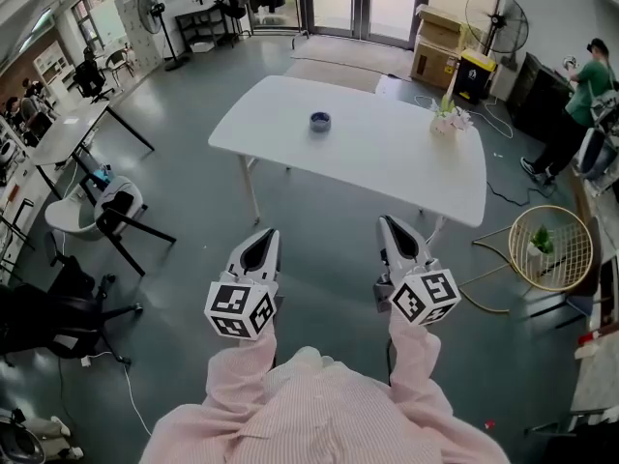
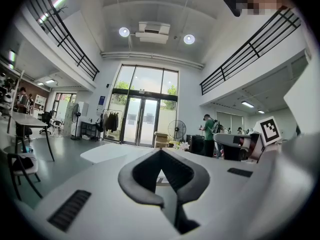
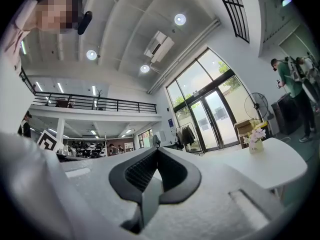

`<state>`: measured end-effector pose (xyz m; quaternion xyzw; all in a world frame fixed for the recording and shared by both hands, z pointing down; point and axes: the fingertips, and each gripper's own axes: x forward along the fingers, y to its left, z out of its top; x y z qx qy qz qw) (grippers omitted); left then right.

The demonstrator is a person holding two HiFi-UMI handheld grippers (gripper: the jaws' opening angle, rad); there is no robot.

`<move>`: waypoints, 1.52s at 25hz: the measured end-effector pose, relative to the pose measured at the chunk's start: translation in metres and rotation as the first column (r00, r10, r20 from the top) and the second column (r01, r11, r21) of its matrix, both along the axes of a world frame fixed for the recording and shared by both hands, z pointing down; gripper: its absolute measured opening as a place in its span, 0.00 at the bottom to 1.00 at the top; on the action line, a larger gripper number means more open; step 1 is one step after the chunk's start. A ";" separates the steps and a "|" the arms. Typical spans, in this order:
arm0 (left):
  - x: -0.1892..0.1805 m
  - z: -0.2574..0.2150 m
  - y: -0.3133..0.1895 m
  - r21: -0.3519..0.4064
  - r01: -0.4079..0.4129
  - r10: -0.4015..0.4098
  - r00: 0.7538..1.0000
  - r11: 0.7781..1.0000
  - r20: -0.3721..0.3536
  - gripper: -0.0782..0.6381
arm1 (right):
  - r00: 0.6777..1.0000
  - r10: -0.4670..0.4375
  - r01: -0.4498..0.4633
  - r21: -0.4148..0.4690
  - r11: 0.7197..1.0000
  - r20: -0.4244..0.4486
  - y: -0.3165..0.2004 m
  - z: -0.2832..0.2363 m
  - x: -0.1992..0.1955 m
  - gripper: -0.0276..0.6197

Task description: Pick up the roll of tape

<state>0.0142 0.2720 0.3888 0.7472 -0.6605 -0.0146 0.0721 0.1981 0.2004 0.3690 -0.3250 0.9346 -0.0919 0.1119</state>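
Roll of tape (image 1: pixel 320 121) lies on the white table (image 1: pixel 387 167), left of its middle. Short of the table's near edge, the left gripper (image 1: pixel 263 237) and right gripper (image 1: pixel 388 222) are both clenched, jaws together and empty. A small flower pot (image 1: pixel 447 119) stands near the table's far right corner.

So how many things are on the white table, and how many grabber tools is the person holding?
Roll of tape: 1
Pot of flowers: 1
Grippers: 2, the left gripper and the right gripper, both held short of the table
Total: 4
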 end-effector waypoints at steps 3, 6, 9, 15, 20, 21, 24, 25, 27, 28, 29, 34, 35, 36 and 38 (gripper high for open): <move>-0.004 0.001 -0.003 -0.007 0.013 -0.013 1.000 1.000 0.001 0.11 | 1.000 -0.006 0.006 -0.009 1.000 -0.005 -0.006 0.003 -0.005 0.07; -0.010 0.004 -0.009 -0.014 0.024 -0.024 1.000 1.000 -0.004 0.11 | 1.000 -0.011 0.011 -0.025 1.000 -0.014 -0.014 0.010 -0.012 0.07; -0.019 0.010 -0.018 -0.023 0.033 -0.033 0.999 0.999 -0.013 0.11 | 1.000 -0.006 0.006 -0.035 0.999 -0.021 -0.026 0.017 -0.020 0.08; -0.036 0.019 -0.052 -0.033 0.030 -0.031 0.999 0.999 -0.027 0.11 | 0.999 -0.001 -0.001 -0.058 0.998 -0.036 -0.059 0.029 -0.036 0.12; -0.056 0.025 -0.088 -0.038 0.017 -0.019 0.999 0.999 -0.040 0.11 | 0.999 0.005 -0.009 -0.076 0.997 -0.047 -0.094 0.037 -0.057 0.15; -0.061 0.025 -0.095 -0.039 0.014 -0.016 0.999 0.999 -0.043 0.11 | 0.999 0.007 -0.011 -0.081 0.997 -0.049 -0.101 0.038 -0.061 0.16; -0.076 0.024 -0.118 -0.038 0.004 -0.006 0.999 0.999 -0.053 0.11 | 0.999 0.007 -0.012 -0.101 0.995 -0.049 -0.121 0.040 -0.076 0.18; -0.081 0.023 -0.126 -0.037 -0.001 -0.001 0.998 0.999 -0.056 0.11 | 0.999 0.009 -0.014 -0.106 0.994 -0.049 -0.128 0.040 -0.081 0.19; -0.090 0.022 -0.142 -0.036 -0.011 0.009 0.998 0.999 -0.060 0.11 | 0.999 0.021 -0.026 -0.112 0.993 -0.050 -0.143 0.040 -0.088 0.20; -0.094 0.022 -0.150 -0.036 -0.017 0.015 0.998 0.999 -0.061 0.11 | 0.998 0.028 -0.034 -0.114 0.993 -0.050 -0.151 0.040 -0.091 0.21; -0.097 0.022 -0.158 -0.036 -0.022 0.020 0.998 0.999 -0.063 0.11 | 0.998 0.035 -0.041 -0.118 0.992 -0.050 -0.158 0.041 -0.094 0.22; -0.113 0.024 -0.198 -0.033 -0.049 0.046 0.997 0.998 -0.068 0.11 | 0.997 0.060 -0.065 -0.140 0.988 -0.041 -0.195 0.046 -0.108 0.26; -0.118 0.023 -0.206 -0.032 -0.055 0.052 0.996 0.998 -0.067 0.11 | 0.997 0.066 -0.071 -0.142 0.987 -0.040 -0.202 0.046 -0.112 0.26; -0.122 0.023 -0.213 -0.031 -0.060 0.058 0.996 0.998 -0.067 0.11 | 0.997 0.073 -0.078 -0.143 0.987 -0.039 -0.208 0.046 -0.117 0.27; -0.131 0.023 -0.226 -0.027 -0.070 0.068 0.995 0.997 -0.067 0.11 | 0.996 0.086 -0.090 -0.143 0.986 -0.038 -0.219 0.046 -0.124 0.27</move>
